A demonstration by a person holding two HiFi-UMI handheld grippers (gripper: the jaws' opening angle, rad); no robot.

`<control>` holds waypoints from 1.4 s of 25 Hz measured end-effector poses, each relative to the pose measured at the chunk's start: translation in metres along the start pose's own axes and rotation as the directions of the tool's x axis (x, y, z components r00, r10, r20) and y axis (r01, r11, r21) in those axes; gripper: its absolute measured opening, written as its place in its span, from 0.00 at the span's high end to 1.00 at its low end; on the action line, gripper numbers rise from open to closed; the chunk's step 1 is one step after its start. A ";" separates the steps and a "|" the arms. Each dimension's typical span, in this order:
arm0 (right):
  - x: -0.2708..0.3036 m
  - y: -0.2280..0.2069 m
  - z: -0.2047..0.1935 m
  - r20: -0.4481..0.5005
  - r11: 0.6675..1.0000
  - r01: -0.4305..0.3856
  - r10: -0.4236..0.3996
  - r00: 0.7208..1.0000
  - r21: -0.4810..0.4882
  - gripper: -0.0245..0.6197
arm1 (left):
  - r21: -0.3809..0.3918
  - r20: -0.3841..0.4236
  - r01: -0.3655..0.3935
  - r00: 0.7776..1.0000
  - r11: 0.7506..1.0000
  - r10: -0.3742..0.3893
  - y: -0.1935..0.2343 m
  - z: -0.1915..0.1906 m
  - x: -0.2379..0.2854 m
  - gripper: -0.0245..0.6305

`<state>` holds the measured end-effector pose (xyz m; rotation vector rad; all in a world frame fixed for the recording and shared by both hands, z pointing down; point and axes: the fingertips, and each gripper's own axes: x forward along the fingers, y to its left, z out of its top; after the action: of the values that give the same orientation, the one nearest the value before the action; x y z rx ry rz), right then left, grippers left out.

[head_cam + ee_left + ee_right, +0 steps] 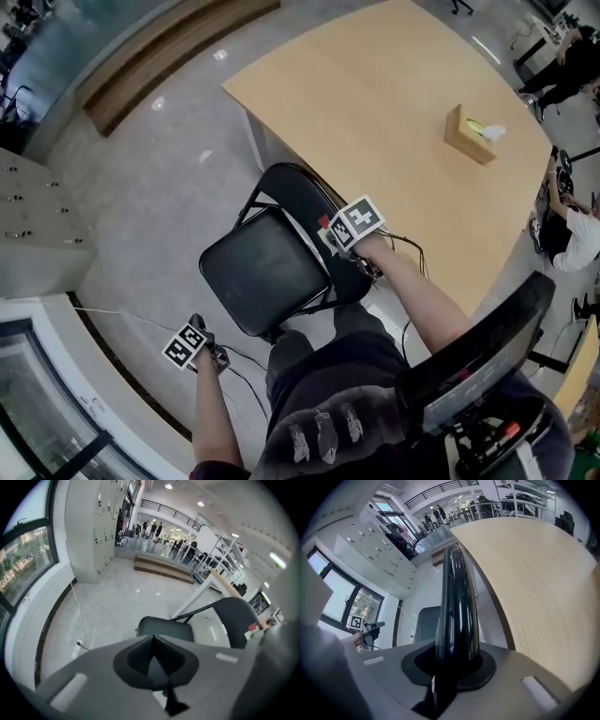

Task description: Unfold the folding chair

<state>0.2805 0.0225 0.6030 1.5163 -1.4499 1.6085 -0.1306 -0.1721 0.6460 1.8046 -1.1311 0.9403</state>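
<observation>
Beside light wood-grain worktop (pixel 394 103), on glossy pale-grey floor (pixel 159 187): folding chair (pixel 267 267), standing open, seat flat. Seat squarish, black, padded, rounded corners; backrest (pixel 302 187) rounded, black, glossy; frame of thin black tube. Right gripper (pixel 337 234) clenched on backrest's top edge, curved rim filling gap between jaws. Left gripper (pixel 199 337) closed tight, empty, held near-left of seat, apart from chair. Wooden tissue box (pixel 472 134) far right on worktop.

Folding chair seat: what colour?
Black. The seat shows best in the head view.
</observation>
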 end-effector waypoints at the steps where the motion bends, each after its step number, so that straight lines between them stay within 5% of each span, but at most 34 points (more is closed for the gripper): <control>1: 0.001 0.002 0.001 0.001 1.000 -0.001 0.001 1.000 -0.001 0.86 | -0.002 0.017 0.034 0.999 0.999 -0.034 -0.011 0.009 -0.006 0.96; 7: 0.001 0.011 0.000 0.002 1.000 0.003 -0.003 1.000 0.002 0.85 | -0.009 0.015 0.195 0.981 0.981 -0.195 -0.085 0.015 -0.033 0.96; 11: -0.001 0.001 -0.001 0.002 1.000 -0.013 0.013 1.000 0.013 0.83 | 0.019 0.045 0.180 0.983 0.984 -0.180 -0.134 0.010 -0.041 0.96; 19: 0.002 0.011 -0.012 -0.074 0.991 -0.078 0.070 0.995 -0.112 0.76 | -0.152 0.205 0.211 0.962 0.966 -0.178 -0.180 0.006 -0.082 0.96; 23: -0.016 0.000 -0.010 -0.042 0.989 -0.105 0.101 0.994 -0.101 0.71 | -0.069 0.230 0.207 0.955 0.976 -0.187 -0.194 0.008 -0.096 0.96; 31: -0.061 -0.005 -0.018 0.086 0.990 0.025 -0.013 0.996 -0.142 0.62 | 0.009 0.335 0.281 0.903 0.960 -0.268 -0.173 0.016 -0.146 0.96; 35: -0.102 0.000 -0.015 0.257 0.976 0.170 -0.131 0.958 -0.139 0.62 | 0.057 0.367 0.336 0.869 0.940 -0.333 -0.147 0.009 -0.174 0.96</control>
<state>0.3009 0.0665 0.5125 1.7332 -1.5105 1.2182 -0.0494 -0.0782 0.4550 2.1437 -0.9881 0.3950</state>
